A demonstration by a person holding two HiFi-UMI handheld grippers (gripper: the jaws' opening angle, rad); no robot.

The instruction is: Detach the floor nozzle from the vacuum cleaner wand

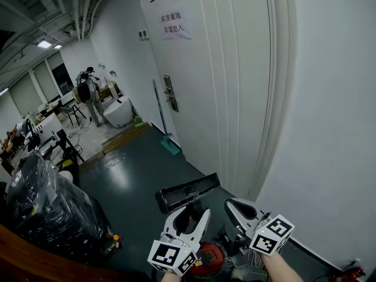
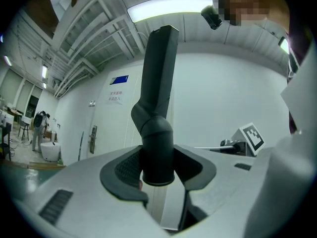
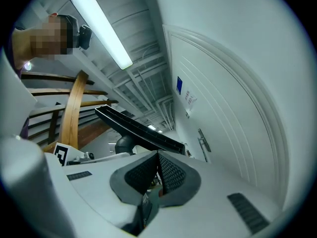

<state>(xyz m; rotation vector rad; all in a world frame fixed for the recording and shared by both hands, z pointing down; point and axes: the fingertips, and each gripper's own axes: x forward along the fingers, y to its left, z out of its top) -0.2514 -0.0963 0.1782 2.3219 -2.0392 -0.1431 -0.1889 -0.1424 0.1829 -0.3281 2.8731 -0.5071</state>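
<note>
The black floor nozzle [image 1: 188, 191] is lifted off the floor, its round neck [image 2: 157, 148] clamped between the pads of my left gripper [image 1: 189, 216] and its long flat head [image 2: 158, 63] standing past the jaws. In the right gripper view the nozzle head [image 3: 138, 128] runs across just beyond my right gripper [image 3: 158, 170], whose pads meet with nothing between them. My right gripper [image 1: 232, 204] is level with the left one, a little to its right. A red vacuum body [image 1: 208, 257] lies on the floor below both. No wand shows on the nozzle.
A white wall with a door handle [image 1: 170, 96] rises straight ahead and to the right. A teal broom and dustpan [image 1: 170, 145] lean at its foot. A black wrapped bundle [image 1: 47, 204] stands at left, behind a wooden rail [image 1: 35, 257]. A person [image 1: 88, 93] stands far off.
</note>
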